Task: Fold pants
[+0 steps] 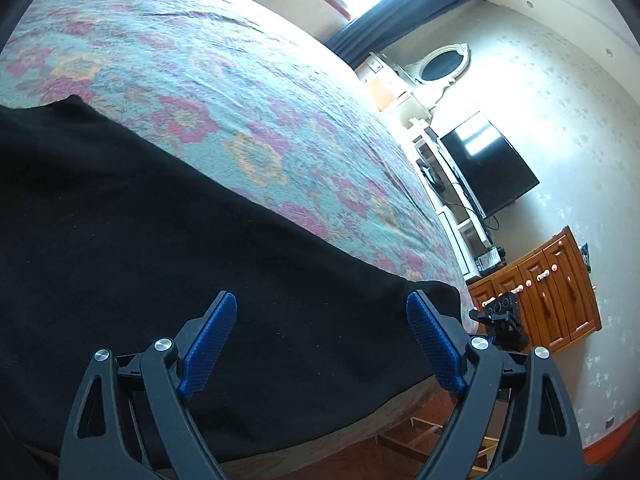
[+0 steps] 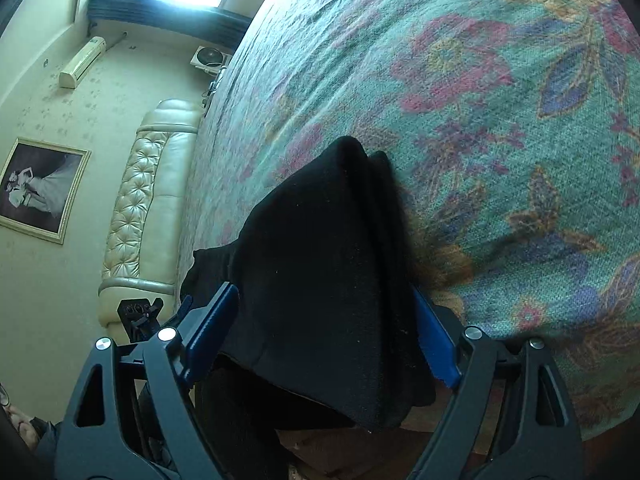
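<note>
Blue pads (image 1: 210,340) on left tool (image 1: 320,342) are spread, nothing gripped, black pants (image 1: 160,260) flat on bed (image 1: 240,100) just ahead. Right tool (image 2: 324,334) pinches a bunched pants corner; prob slips if tugged, wrecking the fold.

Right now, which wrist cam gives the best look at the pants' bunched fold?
Right wrist view. The black pants fill the frame's middle, humped into a peaked fold between the right gripper fingers, on the floral bedspread. The left wrist view shows the pants only as a flat black expanse under the open left gripper.
</note>
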A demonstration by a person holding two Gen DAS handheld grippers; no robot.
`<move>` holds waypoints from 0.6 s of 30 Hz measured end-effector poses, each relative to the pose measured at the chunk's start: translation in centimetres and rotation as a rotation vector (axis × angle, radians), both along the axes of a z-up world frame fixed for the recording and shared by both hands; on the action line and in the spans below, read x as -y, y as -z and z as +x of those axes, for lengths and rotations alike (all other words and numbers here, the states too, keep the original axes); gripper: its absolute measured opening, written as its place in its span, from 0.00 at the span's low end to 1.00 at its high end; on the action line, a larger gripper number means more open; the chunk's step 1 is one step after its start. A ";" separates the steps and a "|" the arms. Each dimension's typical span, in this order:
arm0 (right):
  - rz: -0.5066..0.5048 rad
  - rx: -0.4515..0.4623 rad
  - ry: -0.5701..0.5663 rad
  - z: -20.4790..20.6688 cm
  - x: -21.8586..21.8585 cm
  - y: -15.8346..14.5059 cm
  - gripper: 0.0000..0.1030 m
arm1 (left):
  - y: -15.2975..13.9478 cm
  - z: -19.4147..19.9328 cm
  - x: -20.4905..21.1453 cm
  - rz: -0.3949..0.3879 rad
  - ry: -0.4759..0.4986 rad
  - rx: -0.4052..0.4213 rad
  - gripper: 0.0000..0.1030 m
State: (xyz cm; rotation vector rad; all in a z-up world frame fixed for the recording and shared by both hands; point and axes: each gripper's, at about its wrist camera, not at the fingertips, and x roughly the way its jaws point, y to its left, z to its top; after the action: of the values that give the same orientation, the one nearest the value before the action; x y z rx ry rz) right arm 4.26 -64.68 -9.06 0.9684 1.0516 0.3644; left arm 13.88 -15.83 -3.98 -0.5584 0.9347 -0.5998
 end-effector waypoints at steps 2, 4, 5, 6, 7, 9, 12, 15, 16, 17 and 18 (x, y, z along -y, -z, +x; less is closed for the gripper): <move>-0.030 -0.022 -0.025 0.6 -0.8 0.1 0.22 | 0.4 0.1 -0.5 0.008 -0.010 -0.013 0.83; -0.098 -0.045 -0.053 0.8 -1.7 0.3 0.21 | 0.8 0.2 -0.6 0.012 -0.006 -0.027 0.83; -0.128 -0.046 -0.054 0.9 -2.0 0.1 0.20 | 1.0 0.2 -0.6 0.016 -0.003 -0.034 0.83; -0.149 -0.048 -0.049 1.0 -2.2 -0.1 0.19 | 1.1 0.2 -0.5 0.017 0.001 -0.038 0.83; -0.192 -0.049 -0.036 0.9 -2.2 -0.6 0.19 | 1.3 0.2 -0.6 0.016 0.006 -0.039 0.83; -0.289 -0.053 -0.027 0.9 -2.2 -1.2 0.17 | 1.3 0.2 -0.6 0.020 0.011 -0.036 0.83; -0.289 -0.078 0.005 0.6 -1.8 -0.4 0.17 | 1.5 0.2 -1.0 0.022 0.007 -0.045 0.83; -0.355 -0.091 0.013 0.3 -2.2 -0.9 0.17 | 1.7 0.2 -1.5 0.024 0.003 -0.060 0.83; -0.368 -0.097 0.020 0.3 -2.2 -1.1 0.17 | 1.8 0.1 -1.8 0.027 0.004 -0.062 0.83; -0.385 -0.101 0.029 0.2 -2.4 -1.3 0.17 | 1.8 0.1 -2.0 0.031 0.004 -0.063 0.83; -0.403 -0.104 0.037 0.2 -2.6 -1.7 0.17 | 1.8 0.0 -2.2 0.036 0.002 -0.064 0.83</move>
State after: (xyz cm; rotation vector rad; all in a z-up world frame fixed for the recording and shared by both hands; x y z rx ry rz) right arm 4.47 -62.04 -7.35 0.6481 1.1464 0.0651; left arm 13.91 -13.59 -5.83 -0.5474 1.0044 -0.5688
